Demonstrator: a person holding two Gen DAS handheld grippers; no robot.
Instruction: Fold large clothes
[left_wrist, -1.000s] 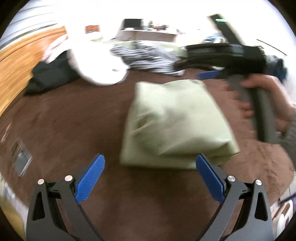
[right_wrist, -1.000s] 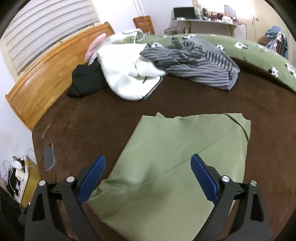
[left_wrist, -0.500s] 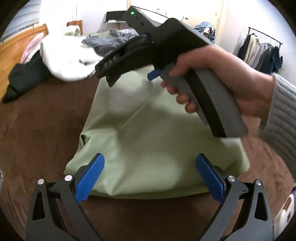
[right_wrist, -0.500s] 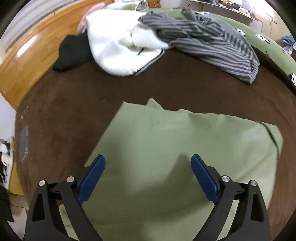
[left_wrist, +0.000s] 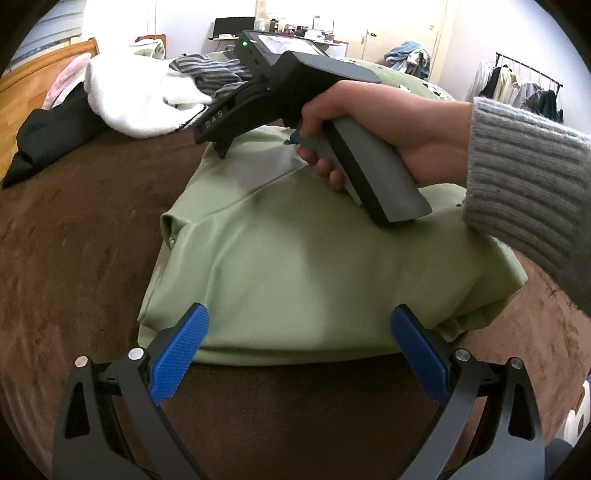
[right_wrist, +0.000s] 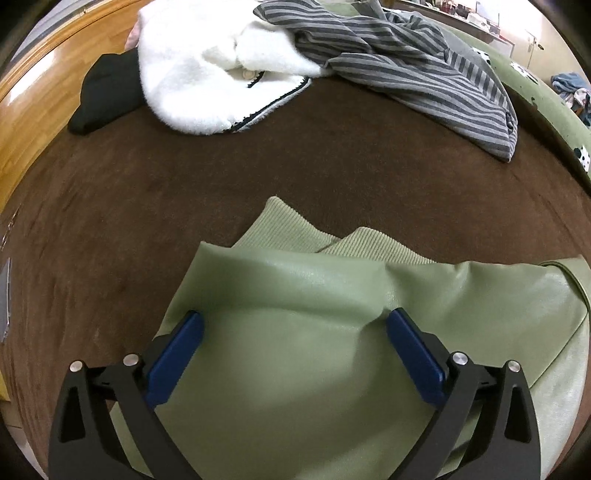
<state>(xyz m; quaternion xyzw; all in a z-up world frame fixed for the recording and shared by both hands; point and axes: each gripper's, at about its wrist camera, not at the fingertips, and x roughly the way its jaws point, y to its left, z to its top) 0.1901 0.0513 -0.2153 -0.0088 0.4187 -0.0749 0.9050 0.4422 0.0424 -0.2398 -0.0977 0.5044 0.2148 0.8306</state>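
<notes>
Both grippers have dropped onto the folded green jacket (right_wrist: 332, 350) on the bed (right_wrist: 184, 192), the right gripper (right_wrist: 291, 350) just spreading its fingers wider, pressing nothing, the left gripper (left_wrist: 299, 350) likewise released, so another fold seems next.

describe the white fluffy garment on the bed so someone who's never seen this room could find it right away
On the brown bedspread, look toward the wooden headboard. The white fleece garment lies heaped there between a black garment and a grey striped one. It alone is white, fluffy and dark-trimmed.
</notes>
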